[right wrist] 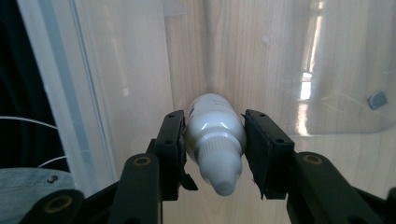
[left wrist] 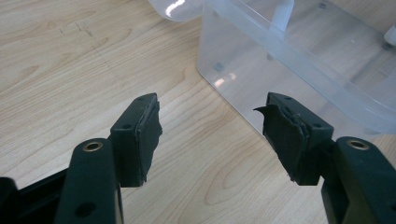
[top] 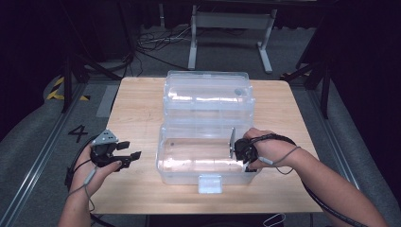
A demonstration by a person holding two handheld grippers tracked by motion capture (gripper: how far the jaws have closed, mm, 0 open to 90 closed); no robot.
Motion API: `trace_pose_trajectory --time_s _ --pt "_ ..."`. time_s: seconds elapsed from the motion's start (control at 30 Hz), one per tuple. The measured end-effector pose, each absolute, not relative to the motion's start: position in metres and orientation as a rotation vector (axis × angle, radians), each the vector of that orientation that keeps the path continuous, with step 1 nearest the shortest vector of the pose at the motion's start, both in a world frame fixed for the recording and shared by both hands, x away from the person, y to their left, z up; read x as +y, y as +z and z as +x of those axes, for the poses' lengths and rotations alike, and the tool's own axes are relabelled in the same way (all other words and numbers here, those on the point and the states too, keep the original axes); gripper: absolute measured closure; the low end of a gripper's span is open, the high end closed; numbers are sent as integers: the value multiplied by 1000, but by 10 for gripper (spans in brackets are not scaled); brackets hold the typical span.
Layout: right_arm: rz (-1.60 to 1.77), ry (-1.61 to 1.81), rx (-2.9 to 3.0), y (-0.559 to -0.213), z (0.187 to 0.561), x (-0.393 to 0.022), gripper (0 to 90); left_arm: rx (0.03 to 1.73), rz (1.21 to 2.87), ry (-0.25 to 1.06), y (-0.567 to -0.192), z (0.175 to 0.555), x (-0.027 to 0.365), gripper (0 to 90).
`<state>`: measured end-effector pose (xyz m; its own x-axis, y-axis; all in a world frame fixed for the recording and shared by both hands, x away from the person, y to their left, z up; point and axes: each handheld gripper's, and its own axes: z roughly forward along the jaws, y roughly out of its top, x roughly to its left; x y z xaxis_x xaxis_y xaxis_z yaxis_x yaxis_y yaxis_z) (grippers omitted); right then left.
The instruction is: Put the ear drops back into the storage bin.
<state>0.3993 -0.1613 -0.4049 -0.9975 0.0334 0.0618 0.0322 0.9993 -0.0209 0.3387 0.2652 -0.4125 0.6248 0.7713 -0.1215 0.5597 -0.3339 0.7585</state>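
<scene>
Right hand-held gripper clenched on a small white dropper bottle: both black pads press the bottle's sides, its ribbed cap and nozzle pointing back toward the camera, its base directed away toward the floor of the clear plastic box. In the high view the right hand-held gripper sits inside the box's open lower half, at its right end, just within the wall. The right forearm enters from the lower right, the wrist bent inward over the rim, the hand closed round the gripper body with its cable looped across the back of the hand. The box's hinged lid lies open beyond it on the worktop.

Left hand-held gripper released, jaws standing wide with nothing between them. The left hand holds it low over the bare worktop, pointed toward the near left corner of the box, which lies just ahead of its jaws and apart from them.
</scene>
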Motion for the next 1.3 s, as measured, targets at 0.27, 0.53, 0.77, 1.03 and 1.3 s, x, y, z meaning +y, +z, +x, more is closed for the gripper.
trace_pose_trajectory --time_s 0.27,0.53,0.77,1.03,1.3 --pt "-44 56 -3076 -408 399 -161 600 1043 2038 330 -413 339 265 370" --pt "-35 42 -3083 -406 399 -161 566 1042 2038 330 -413 339 265 370" --pt "-24 4 -3114 -386 391 -162 549 1040 2037 331 -413 339 264 370" --pt "-53 -62 -3142 -356 383 -165 538 1026 2039 322 -412 342 261 373" --pt "-7 -142 -3133 -345 366 -157 542 1007 2037 298 -411 348 256 395"
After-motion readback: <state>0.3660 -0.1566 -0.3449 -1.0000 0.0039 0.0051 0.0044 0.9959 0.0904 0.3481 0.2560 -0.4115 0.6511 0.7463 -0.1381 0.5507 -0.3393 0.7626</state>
